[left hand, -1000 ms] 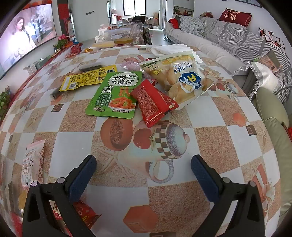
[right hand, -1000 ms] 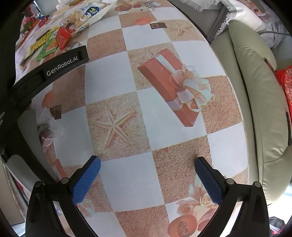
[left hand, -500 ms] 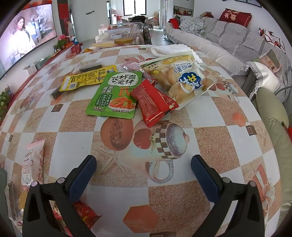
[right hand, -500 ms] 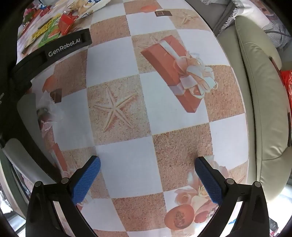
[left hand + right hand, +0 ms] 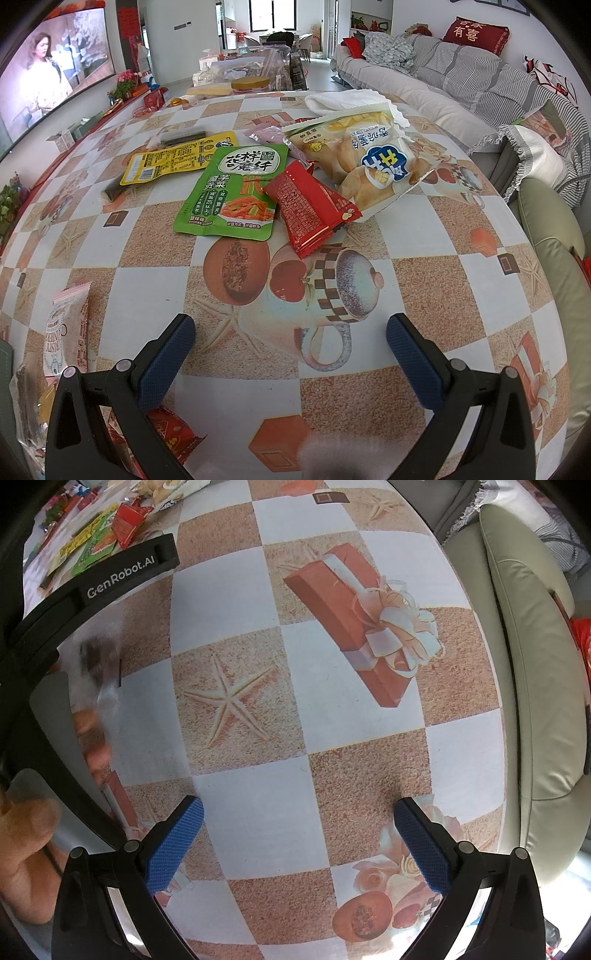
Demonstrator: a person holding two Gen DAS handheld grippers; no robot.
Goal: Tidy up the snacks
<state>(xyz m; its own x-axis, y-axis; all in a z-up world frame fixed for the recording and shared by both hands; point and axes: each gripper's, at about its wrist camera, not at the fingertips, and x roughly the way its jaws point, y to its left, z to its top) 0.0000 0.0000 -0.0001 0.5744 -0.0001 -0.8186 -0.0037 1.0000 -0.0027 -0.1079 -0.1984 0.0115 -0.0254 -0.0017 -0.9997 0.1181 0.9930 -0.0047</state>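
Glossy checkered tablecloth (image 5: 424,236); one flat green foil pouch (image 5: 236,192), one crinkled red wrapper (image 5: 310,210). Left gripper (image 5: 290,354) and right gripper (image 5: 297,840): jaws apart, empty.

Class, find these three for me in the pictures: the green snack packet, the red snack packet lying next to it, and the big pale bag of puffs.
green snack packet (image 5: 236,192), left wrist view, middle of its printed front.
red snack packet (image 5: 308,208), left wrist view, centre of its back.
pale bag of puffs (image 5: 369,155), left wrist view, its clear front panel.

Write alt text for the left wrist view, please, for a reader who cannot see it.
The open left gripper hovers over a checkered tablecloth with nothing between its fingers. Ahead lie a green packet, a red packet, a yellow packet and a large snack bag.
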